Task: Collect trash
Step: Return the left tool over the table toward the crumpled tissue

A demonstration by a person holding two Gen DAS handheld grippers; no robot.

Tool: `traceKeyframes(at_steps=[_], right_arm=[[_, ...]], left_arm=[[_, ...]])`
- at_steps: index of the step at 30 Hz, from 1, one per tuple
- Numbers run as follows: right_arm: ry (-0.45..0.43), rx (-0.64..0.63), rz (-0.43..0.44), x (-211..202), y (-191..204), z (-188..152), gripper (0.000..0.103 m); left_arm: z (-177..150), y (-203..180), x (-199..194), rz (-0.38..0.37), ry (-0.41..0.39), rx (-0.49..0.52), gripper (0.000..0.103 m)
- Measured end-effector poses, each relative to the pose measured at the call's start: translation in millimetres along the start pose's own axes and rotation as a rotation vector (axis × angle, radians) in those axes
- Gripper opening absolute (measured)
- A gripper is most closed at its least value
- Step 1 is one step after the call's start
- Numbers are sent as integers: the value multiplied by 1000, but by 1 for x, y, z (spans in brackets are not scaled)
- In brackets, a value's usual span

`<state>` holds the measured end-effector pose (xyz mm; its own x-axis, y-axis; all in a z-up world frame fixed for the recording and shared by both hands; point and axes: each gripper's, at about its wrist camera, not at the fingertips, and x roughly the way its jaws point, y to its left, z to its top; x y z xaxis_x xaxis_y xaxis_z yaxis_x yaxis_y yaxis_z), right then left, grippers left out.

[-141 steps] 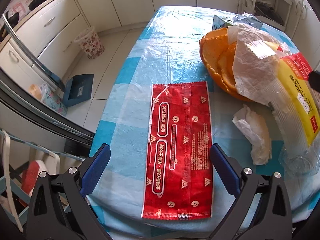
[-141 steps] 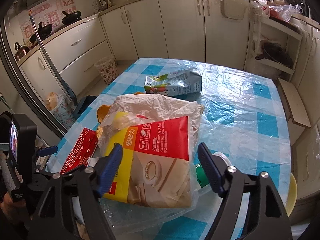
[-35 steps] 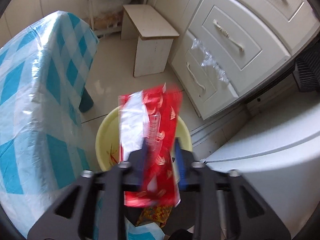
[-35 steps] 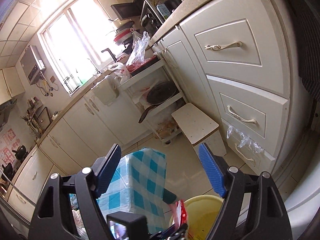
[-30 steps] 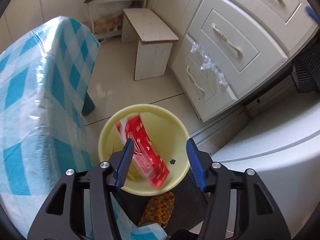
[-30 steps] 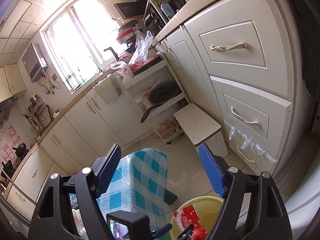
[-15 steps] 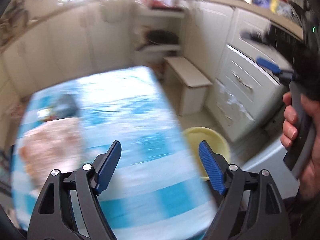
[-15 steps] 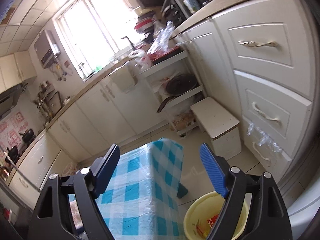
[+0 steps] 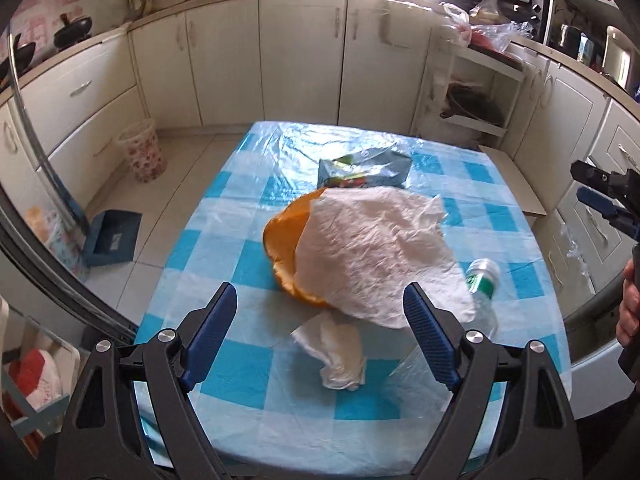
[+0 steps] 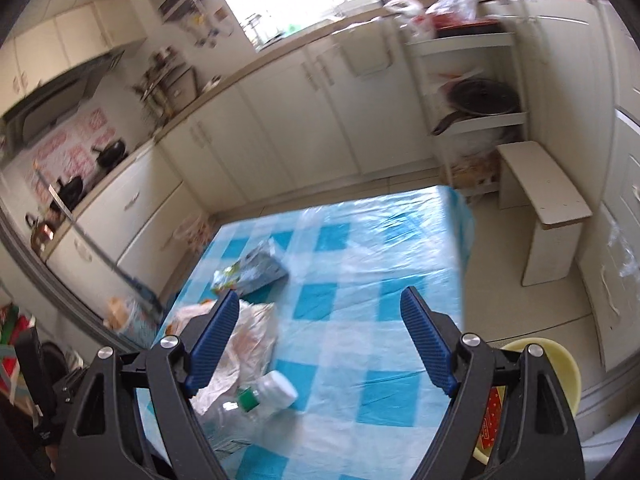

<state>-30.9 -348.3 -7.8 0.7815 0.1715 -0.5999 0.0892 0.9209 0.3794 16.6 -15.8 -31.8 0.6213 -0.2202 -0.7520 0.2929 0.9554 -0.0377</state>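
Observation:
Trash lies on the blue checked table (image 9: 224, 280): a large white paper sheet (image 9: 372, 248) over orange peel (image 9: 282, 248), a crumpled tissue (image 9: 340, 356), a clear plastic bottle (image 9: 482, 280) and a blue carton (image 9: 364, 170). My left gripper (image 9: 320, 340) is open and empty above the table's near edge, over the tissue. My right gripper (image 10: 320, 344) is open and empty above the table (image 10: 360, 272). It also shows at the right edge of the left wrist view (image 9: 600, 200). The yellow bin (image 10: 560, 376) on the floor holds the red wrapper (image 10: 490, 420).
White kitchen cabinets (image 9: 300, 52) line the walls. A small wooden stool (image 10: 544, 208) stands beside the table. A floral wastebasket (image 9: 142, 156) and a blue dustpan (image 9: 112, 236) are on the floor at left. The bottle (image 10: 256, 398) and carton (image 10: 252, 272) show in the right wrist view.
My left gripper let the red wrapper fall into the yellow bin, opened wide and swung back over the table. My right gripper tilted down from the cabinets toward the table.

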Motion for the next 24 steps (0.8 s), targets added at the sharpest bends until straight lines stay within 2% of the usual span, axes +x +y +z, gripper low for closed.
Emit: traceKeyframes(at_steps=[7,17,24], right_arm=[[84,-140,15,40,53,-14,83],[163,-191,14,84,85,-25,86],[230,-232,31,115,106,-37,85]], left_arm=[[-18,2,7,37,2,54,82],[-23,21,18,72,34,47,85],[-24,38,26,51,68,11,87]])
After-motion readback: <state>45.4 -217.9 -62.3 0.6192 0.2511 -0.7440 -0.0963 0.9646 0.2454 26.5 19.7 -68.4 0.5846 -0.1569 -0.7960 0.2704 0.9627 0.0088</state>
